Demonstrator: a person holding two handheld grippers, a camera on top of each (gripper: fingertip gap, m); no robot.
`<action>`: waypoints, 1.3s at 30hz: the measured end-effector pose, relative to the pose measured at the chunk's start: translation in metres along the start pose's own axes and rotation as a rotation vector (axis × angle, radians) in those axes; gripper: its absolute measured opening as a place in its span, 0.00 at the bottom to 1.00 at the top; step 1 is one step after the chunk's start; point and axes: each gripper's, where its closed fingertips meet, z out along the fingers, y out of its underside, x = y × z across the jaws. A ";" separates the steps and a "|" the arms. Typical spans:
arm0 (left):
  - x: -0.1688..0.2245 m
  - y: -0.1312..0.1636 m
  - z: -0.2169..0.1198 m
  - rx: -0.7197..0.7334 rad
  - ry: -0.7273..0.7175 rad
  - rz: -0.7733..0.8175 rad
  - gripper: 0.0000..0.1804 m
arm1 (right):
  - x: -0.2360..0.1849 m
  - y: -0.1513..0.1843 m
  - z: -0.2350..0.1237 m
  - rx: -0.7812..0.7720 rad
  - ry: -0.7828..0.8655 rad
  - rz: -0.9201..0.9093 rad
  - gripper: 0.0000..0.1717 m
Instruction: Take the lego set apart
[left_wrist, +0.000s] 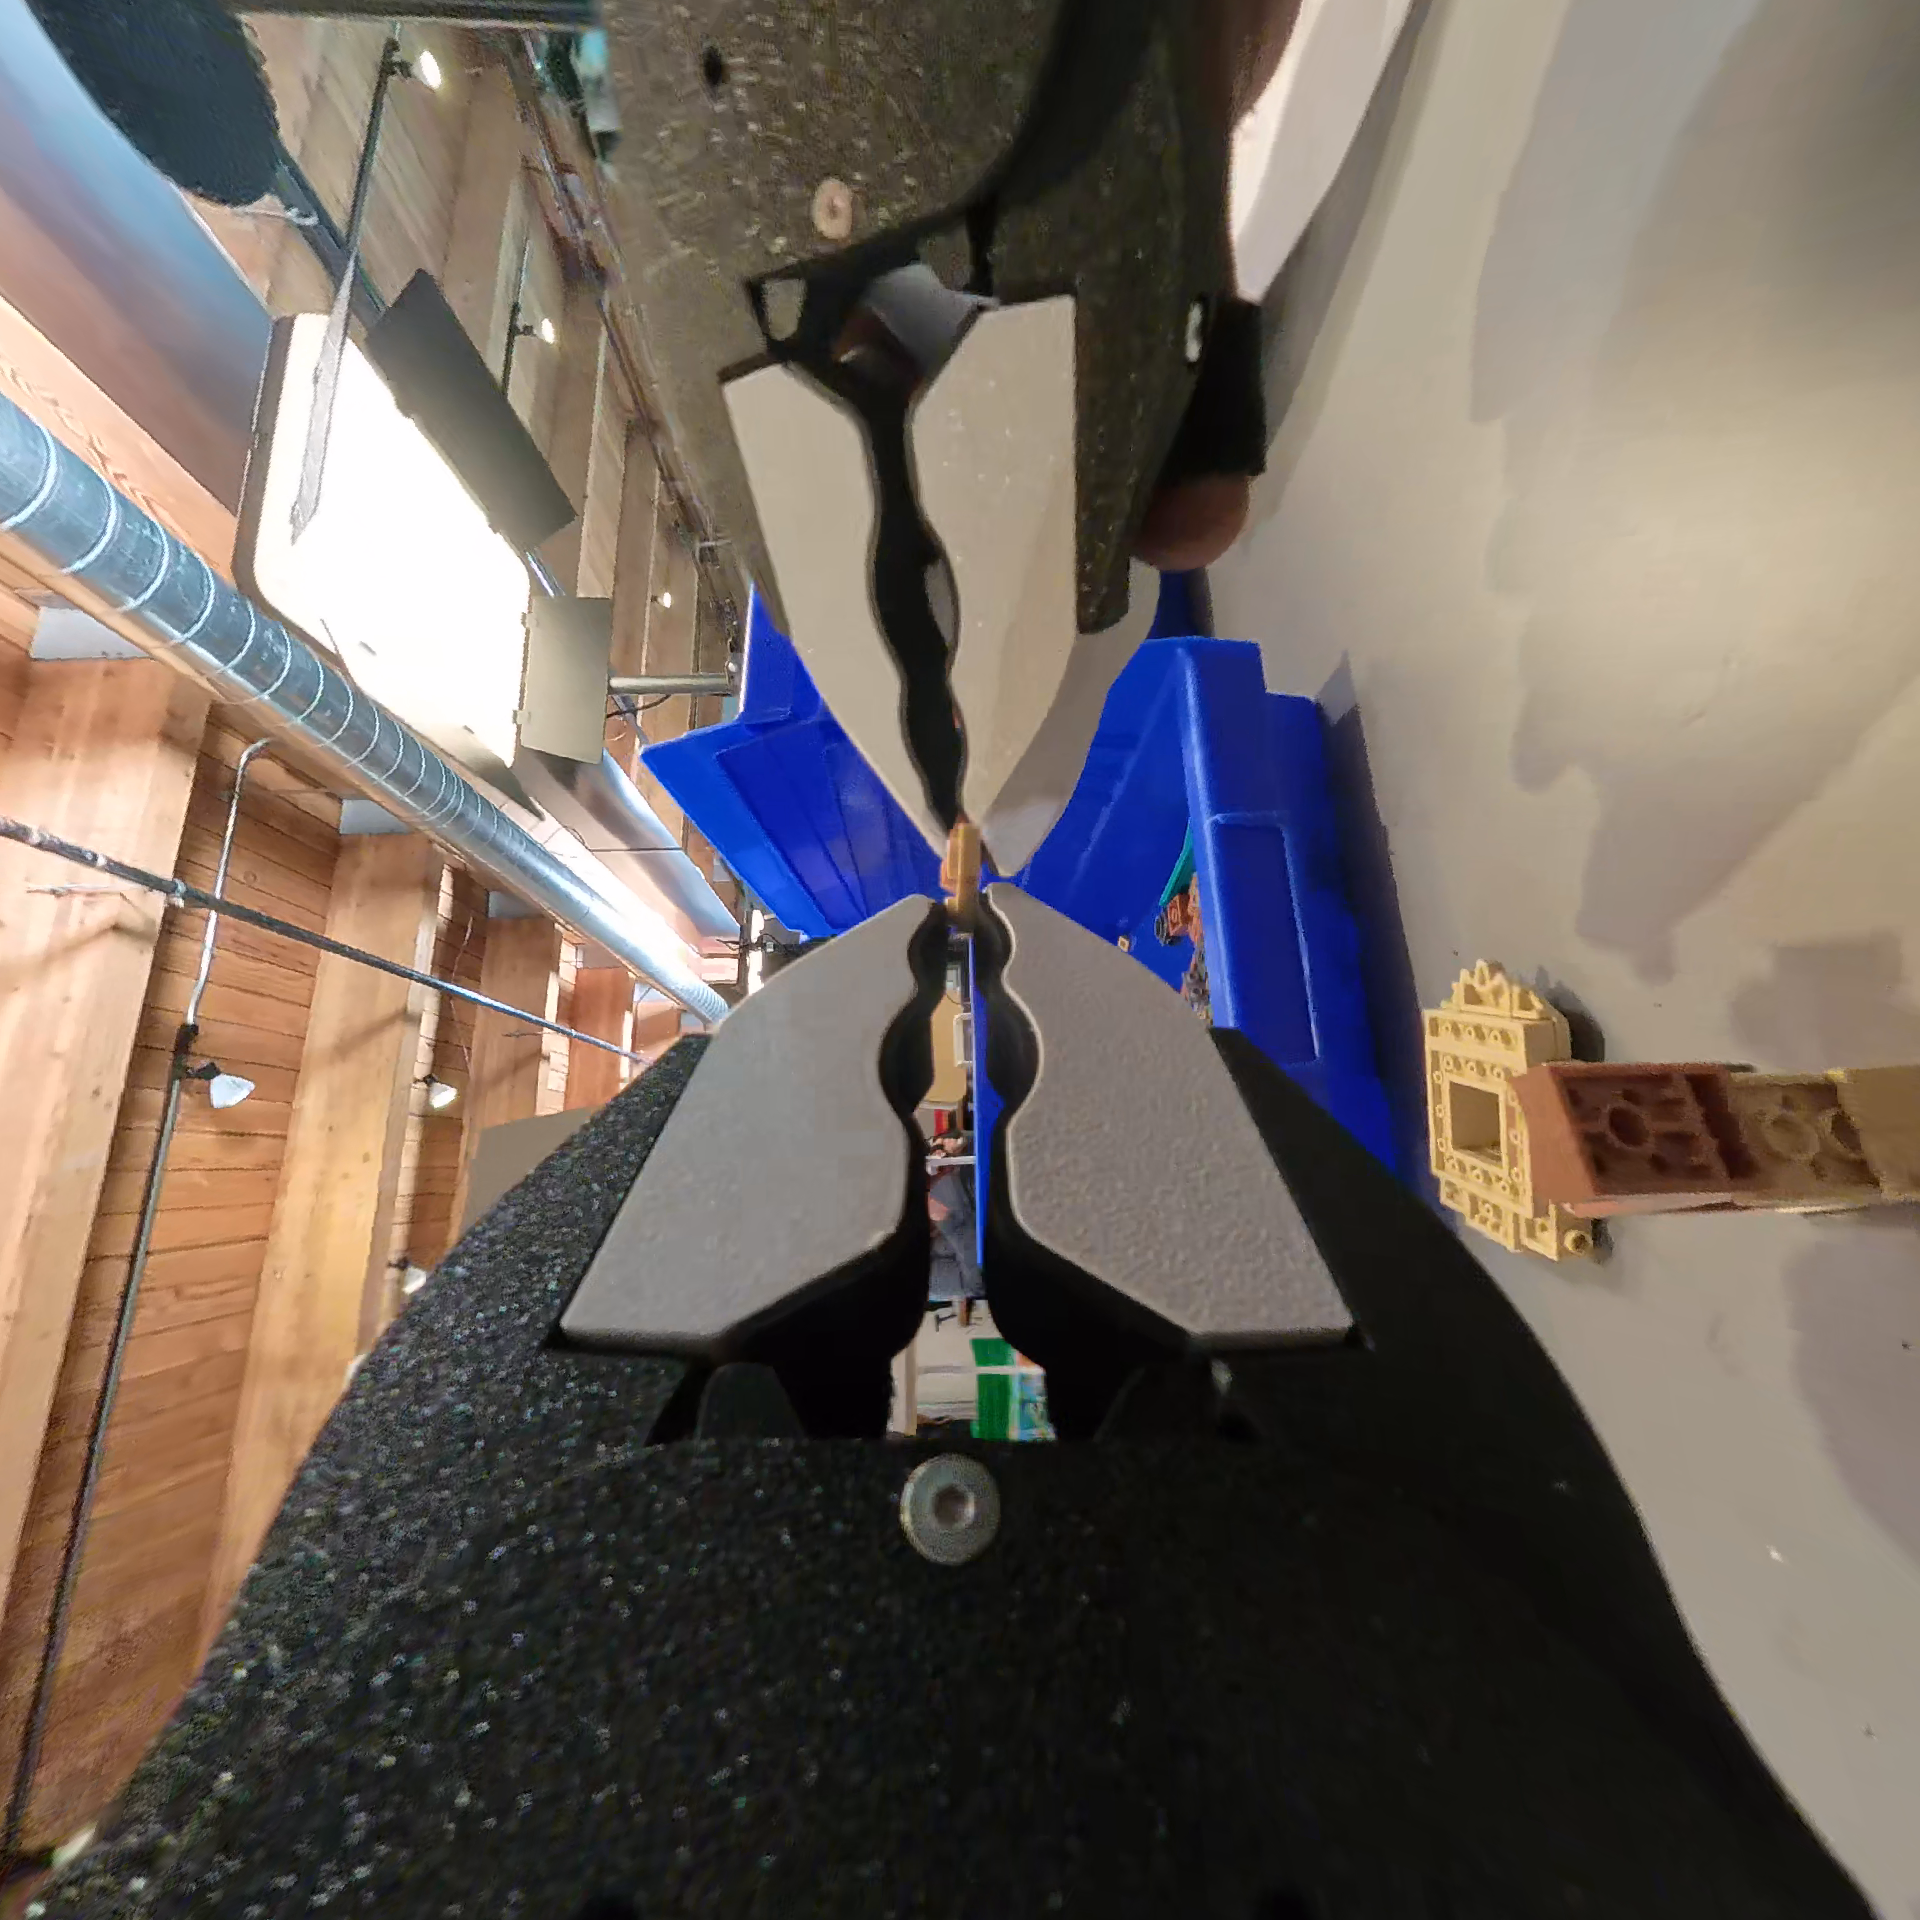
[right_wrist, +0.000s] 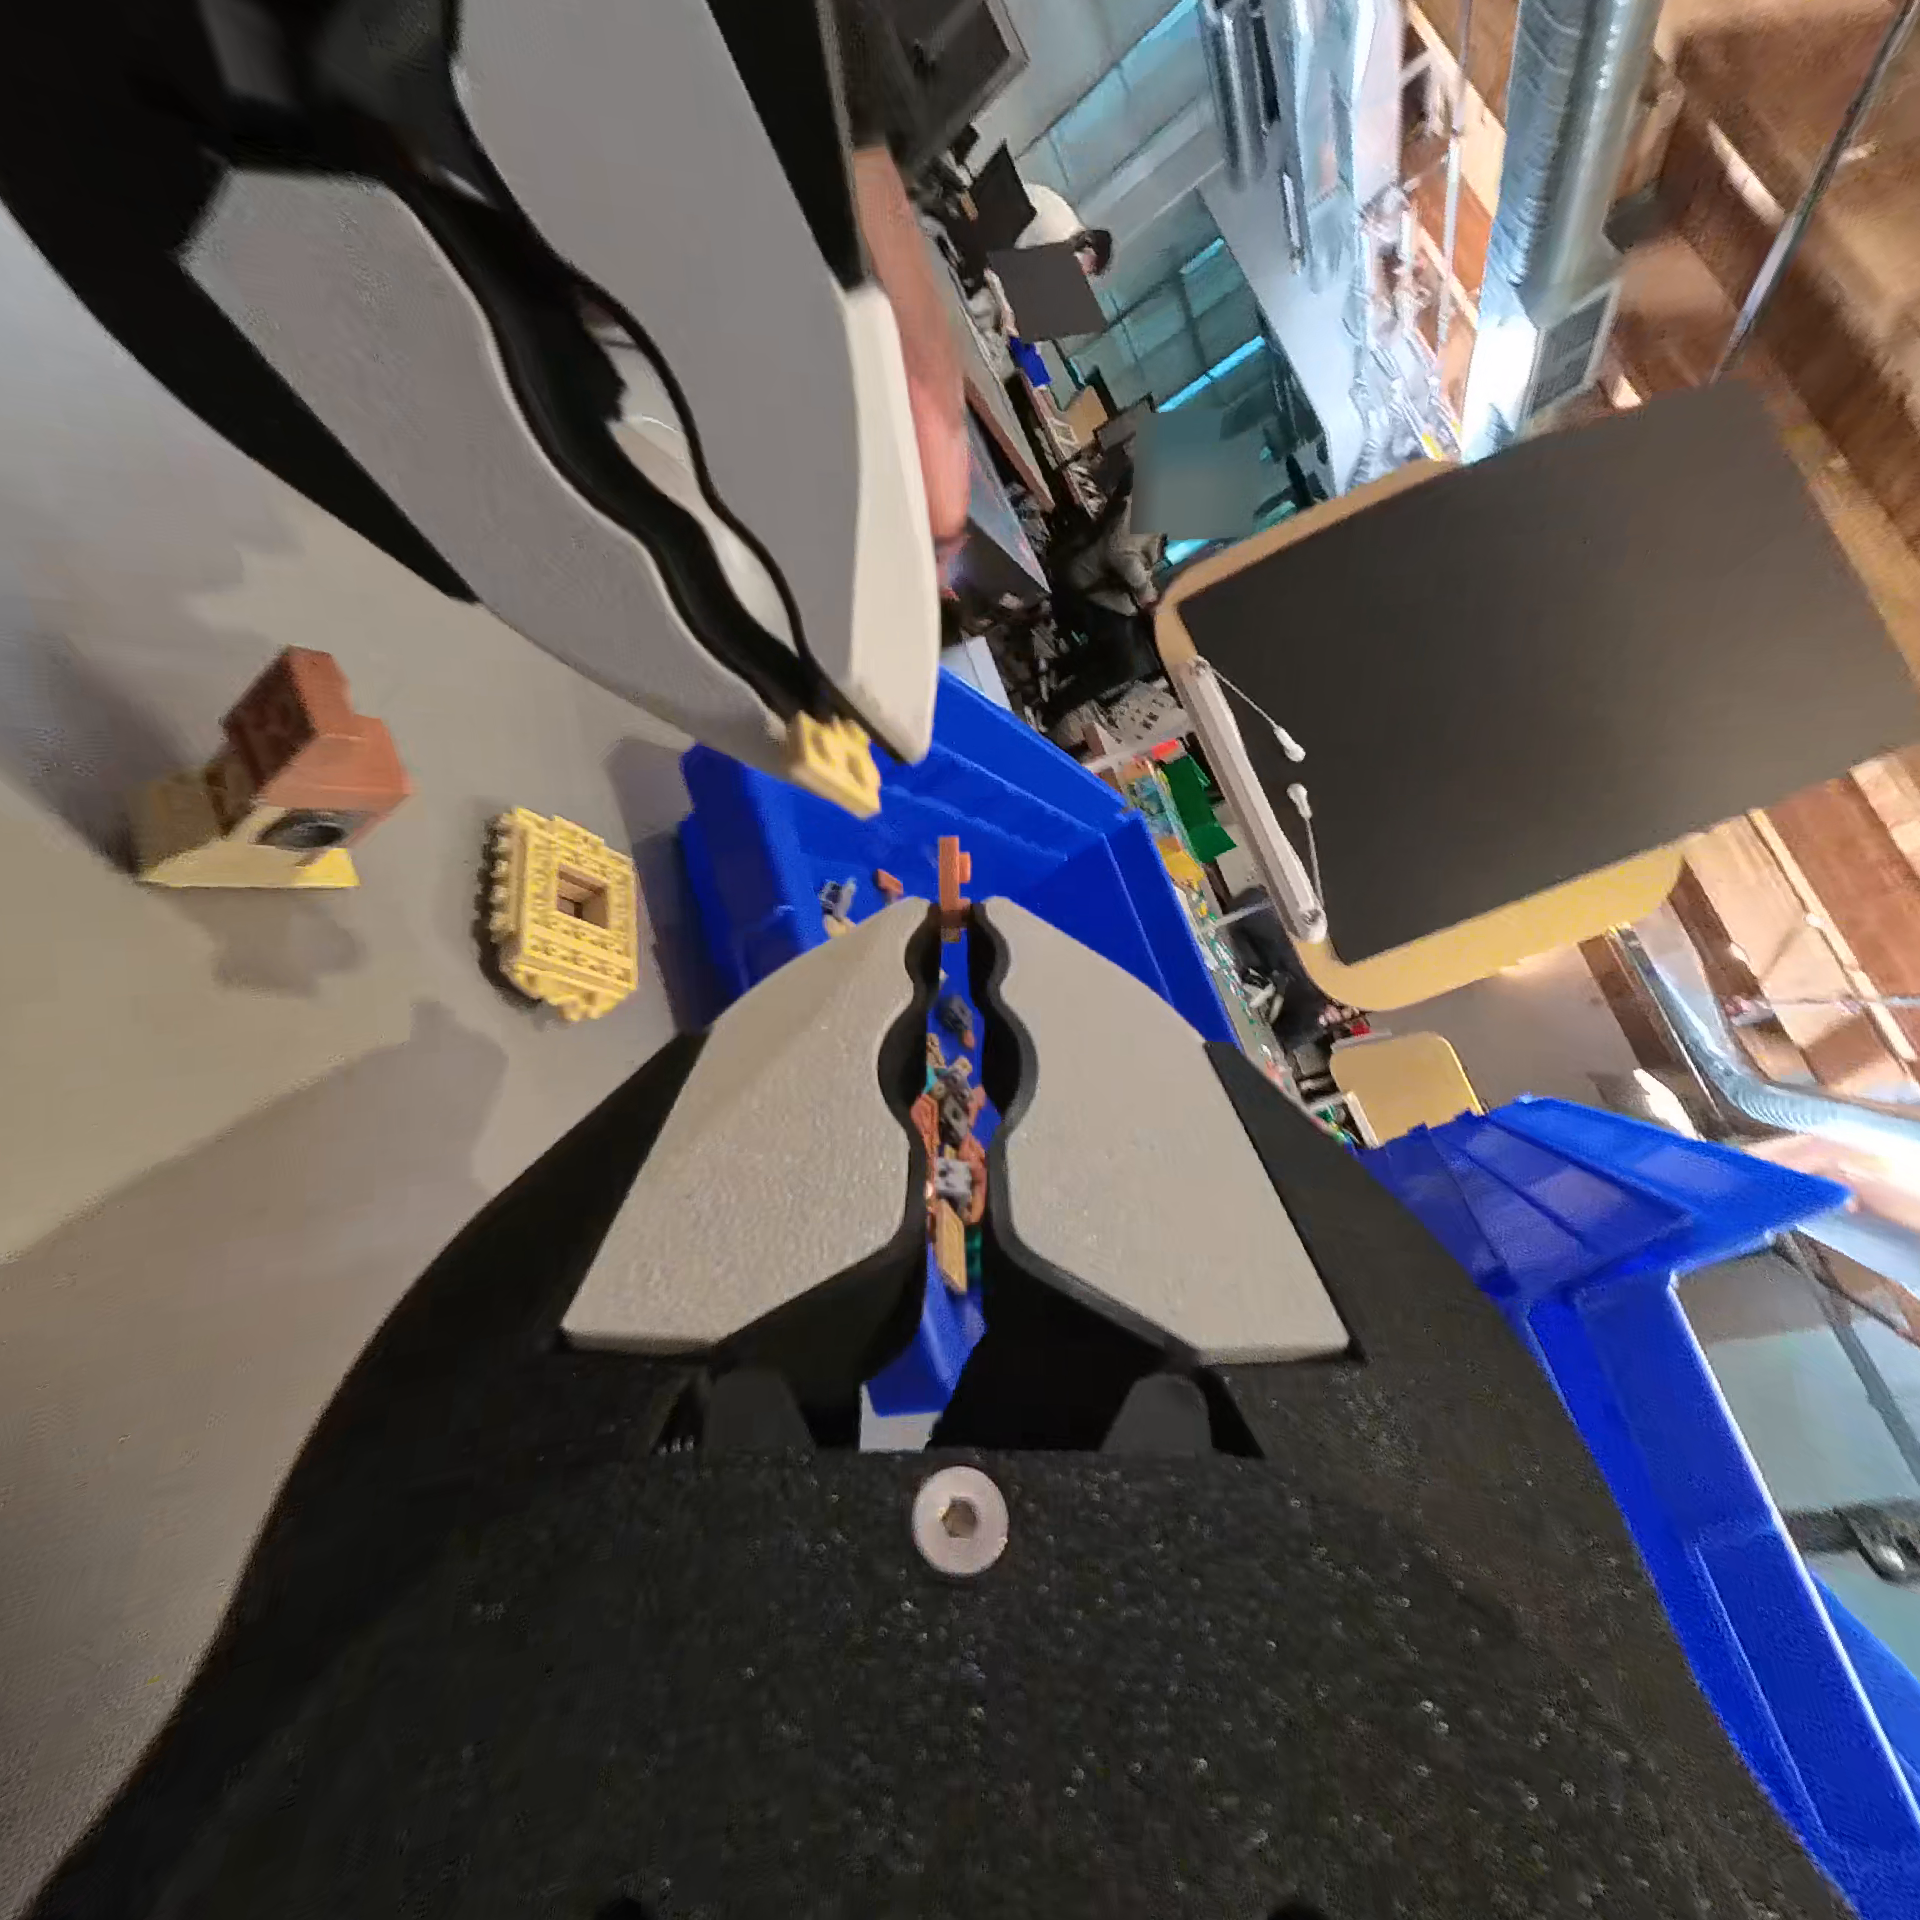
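My left gripper (left_wrist: 961, 906) is shut on a small tan plate (left_wrist: 962, 871), seen edge-on at its fingertips. In the right wrist view the left gripper (right_wrist: 836, 732) comes in from the upper left with that tan plate (right_wrist: 831, 764) sticking out of its tips. My right gripper (right_wrist: 954, 912) is shut on a small orange-brown piece (right_wrist: 950, 878). In the left wrist view the right gripper (left_wrist: 964, 829) reaches down from above, tip to tip with the left one. Both pieces are held close together in the air over a blue bin (right_wrist: 1049, 831).
A tan ornate frame piece (right_wrist: 556, 914) (left_wrist: 1496, 1122) and a brown-and-tan brick block (right_wrist: 281, 779) (left_wrist: 1662, 1138) lie on the grey table (right_wrist: 208, 1143). The blue bin (left_wrist: 1247, 831) holds several loose pieces. A second blue bin (right_wrist: 1610, 1247) stands to the right. The brown-and-tan brick block (left_wrist: 1662, 1138) lies around 10 centimetres away from my left fingertips. It is also in sight in the right wrist view (right_wrist: 255, 729).
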 end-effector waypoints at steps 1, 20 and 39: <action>-0.003 0.003 0.000 -0.007 -0.009 -0.026 0.02 | 0.005 0.004 0.002 -0.015 0.028 0.006 0.02; -0.005 0.053 0.012 -0.184 -0.016 -0.313 0.03 | 0.037 0.019 0.015 -0.005 0.204 -0.017 0.13; 0.002 0.043 0.014 -0.159 0.006 -0.179 0.03 | -0.001 -0.016 0.024 0.057 0.213 -0.442 0.03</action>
